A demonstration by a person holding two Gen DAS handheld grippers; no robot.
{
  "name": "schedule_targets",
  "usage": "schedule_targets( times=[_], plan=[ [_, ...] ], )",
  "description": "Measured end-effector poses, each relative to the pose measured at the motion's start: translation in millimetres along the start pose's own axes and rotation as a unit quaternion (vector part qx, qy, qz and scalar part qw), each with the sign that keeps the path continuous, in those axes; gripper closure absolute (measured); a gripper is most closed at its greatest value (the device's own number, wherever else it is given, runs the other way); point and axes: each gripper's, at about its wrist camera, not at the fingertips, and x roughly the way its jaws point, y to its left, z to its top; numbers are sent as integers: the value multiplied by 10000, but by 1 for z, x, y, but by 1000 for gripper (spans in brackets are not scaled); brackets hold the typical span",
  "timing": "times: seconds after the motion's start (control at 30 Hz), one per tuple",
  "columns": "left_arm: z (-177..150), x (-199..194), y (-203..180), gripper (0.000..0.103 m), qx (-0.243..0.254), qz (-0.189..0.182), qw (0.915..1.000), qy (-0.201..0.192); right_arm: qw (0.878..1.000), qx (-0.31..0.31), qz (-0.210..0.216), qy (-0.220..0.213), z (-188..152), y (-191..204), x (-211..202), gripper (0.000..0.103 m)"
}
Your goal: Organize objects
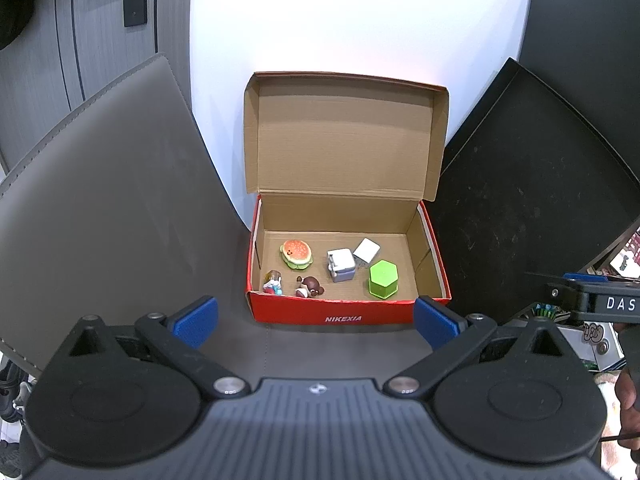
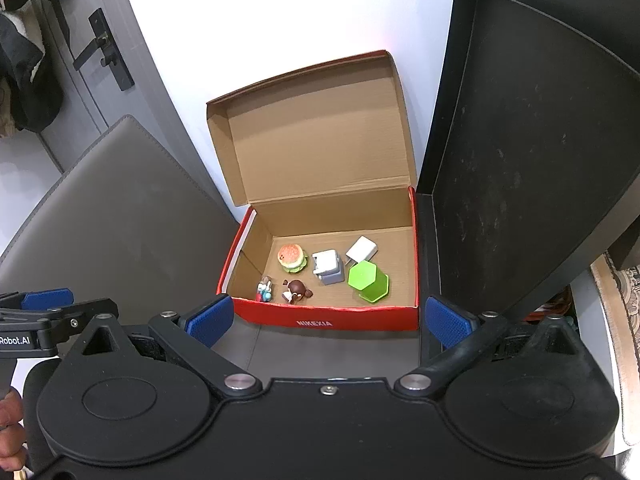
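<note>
Holding both hand-held grippers, left [image 1: 316, 322] and right [image 2: 328, 320], released and empty, you face the red box [image 1: 348, 312] straight ahead; its lid stands raised, long axis crosswise, toys inside, so neither side looks clearly nearer.

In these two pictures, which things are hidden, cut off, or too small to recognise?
- Right wrist view: the left gripper is cut off by the left edge, so only one blue pad shows.
- Left wrist view: the small doll in the red box is partly hidden behind the front wall and too small to identify.
- Both views: the grey-white block is too small to say what it is.
- Left wrist view: the clutter at right is cut off by the edge.
</note>
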Motion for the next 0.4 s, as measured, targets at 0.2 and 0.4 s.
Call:
schedule_targets(
  times=[0.2,0.4],
  plan=[
    [-1,1,-1,0,4,5,10000,0,10000,2,10,-14,-1,-1,-1,0],
    [0,2,-1,0,-3,13,10000,5,10000,39,-5,2,-2,-4,1,0]
  ],
)
